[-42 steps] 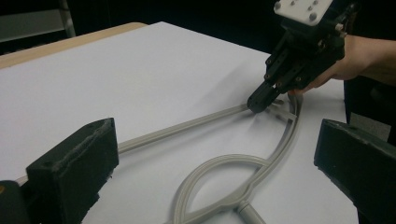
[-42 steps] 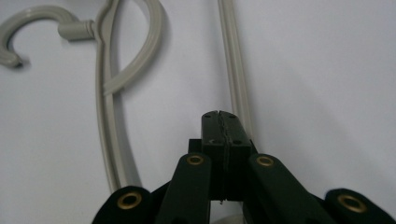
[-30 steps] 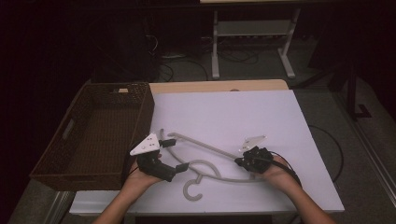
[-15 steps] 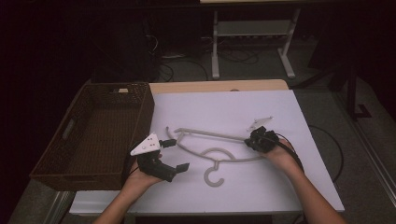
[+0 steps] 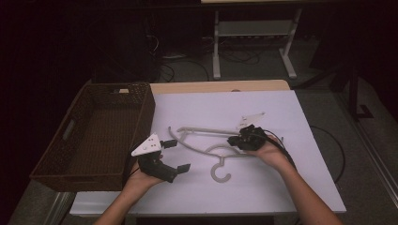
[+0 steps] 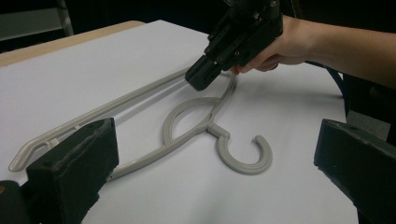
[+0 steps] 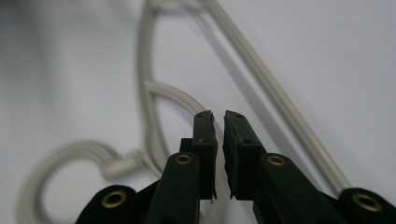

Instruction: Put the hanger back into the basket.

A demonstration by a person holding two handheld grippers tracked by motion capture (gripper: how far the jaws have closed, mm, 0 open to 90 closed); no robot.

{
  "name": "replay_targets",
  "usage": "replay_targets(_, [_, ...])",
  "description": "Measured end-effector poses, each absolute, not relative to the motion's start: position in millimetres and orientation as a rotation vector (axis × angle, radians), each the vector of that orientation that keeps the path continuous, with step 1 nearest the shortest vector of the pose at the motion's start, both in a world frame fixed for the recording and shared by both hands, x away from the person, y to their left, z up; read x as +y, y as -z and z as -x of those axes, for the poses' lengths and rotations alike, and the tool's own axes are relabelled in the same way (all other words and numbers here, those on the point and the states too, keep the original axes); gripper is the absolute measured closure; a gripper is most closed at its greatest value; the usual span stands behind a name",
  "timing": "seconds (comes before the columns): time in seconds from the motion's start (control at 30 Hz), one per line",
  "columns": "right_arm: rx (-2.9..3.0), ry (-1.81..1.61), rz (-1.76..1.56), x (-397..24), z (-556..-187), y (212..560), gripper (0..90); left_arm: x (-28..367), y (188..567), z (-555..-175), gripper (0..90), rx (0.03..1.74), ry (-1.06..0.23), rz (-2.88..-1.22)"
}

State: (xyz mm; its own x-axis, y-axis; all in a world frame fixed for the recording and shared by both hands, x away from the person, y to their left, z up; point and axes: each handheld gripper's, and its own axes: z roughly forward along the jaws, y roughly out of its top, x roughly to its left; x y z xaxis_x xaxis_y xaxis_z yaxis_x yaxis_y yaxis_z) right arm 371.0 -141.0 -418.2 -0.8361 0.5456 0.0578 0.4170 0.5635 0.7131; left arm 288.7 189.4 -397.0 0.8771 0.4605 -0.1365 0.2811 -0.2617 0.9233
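A white sheet-covered table (image 5: 281,187) carries the whole scene, with a strip of bare wood along its far edge. At its left edge stands a dark brown woven wicker basket (image 5: 70,154), deep and rectangular.

Near the middle of the sheet lies a pale grey plastic clothes hanger (image 5: 206,151), flat on the surface, its hook curling toward the person and its long bar running away to the left.

The right gripper (image 5: 237,140) sits over the hanger's right shoulder. Its jaws have just been opening: in the right gripper view a narrow slit shows between the two black pads (image 7: 205,140), nothing is between them, and the hanger lies beyond the tips. So it is nearly closed but pinching nothing, which suggests the hanger has just been let go after being shifted across the sheet.

The left gripper (image 5: 177,155) hovers near the hanger's left end, jaws spread wide and empty, the hanger lying ahead of them.

The next move probably calls for one gripper to take a firm pinch on a thin arm of the hanger, lowering onto the sheet to get a pad under it, should it be meant for the basket.
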Motion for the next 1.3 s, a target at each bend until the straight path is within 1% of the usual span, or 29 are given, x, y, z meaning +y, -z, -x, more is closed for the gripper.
replay_targets(0.07, [2.665,-1.192,-0.743,-118,-371,417,81.5,189,397,-289,0.0,0.552,-0.187,-1.863])
replay_targets(0.1, [2.665,-1.192,-0.743,-118,-371,417,81.5,189,397,-289,0.0,0.552,-0.187,-1.863])
replay_targets(0.13, [2.687,-1.213,-0.711,-104,-372,417,81.5,189,398,-289,0.0,0.551,-0.187,-1.864])
replay_targets(0.23, [2.697,-1.210,-0.654,-93,-374,419,81.4,190,398,-288,0.0,0.552,-0.185,-1.863])
replay_targets(0.27, [2.714,-1.202,-0.634,-81,-375,421,80.7,190,398,-288,0.0,0.551,-0.185,-1.863])
replay_targets(0.4, [2.729,-1.191,-0.612,-67,-378,426,79.6,190,398,-288,0.0,0.550,-0.187,-1.868])
replay_targets(0.53, [2.760,-1.162,-0.595,-49,-382,434,75.7,190,398,-288,0.0,0.543,-0.187,-1.870])
replay_targets(0.8, [2.780,-1.112,-0.613,-37,-387,444,76.0,190,398,-288,0.0,0.547,-0.188,-1.866])
replay_targets(0.87, [2.784,-1.106,-0.576,-37,-388,447,79.4,191,398,-288,0.0,0.548,-0.189,-1.867])
replay_targets(0.97, [2.794,-1.105,-0.576,-37,-386,446,80.2,191,397,-288,0.0,0.550,-0.192,-1.867])
replay_targets(1.1, [2.831,-1.104,-0.499,-37,-377,445,80.2,192,397,-288,0.0,0.552,-0.194,-1.865])
replay_targets(1.2, [2.872,-1.116,-0.410,-36,-364,445,80.2,193,397,-288,0.0,0.557,-0.192,-1.860])
replay_targets(1.27, [2.918,-1.118,-0.327,-36,-347,444,80.2,193,397,-288,0.0,0.554,-0.195,-1.865])
replay_targets(1.3, [2.918,-1.118,-0.327,-36,-347,444,80.2,193,397,-288,0.0,0.554,-0.195,-1.865])
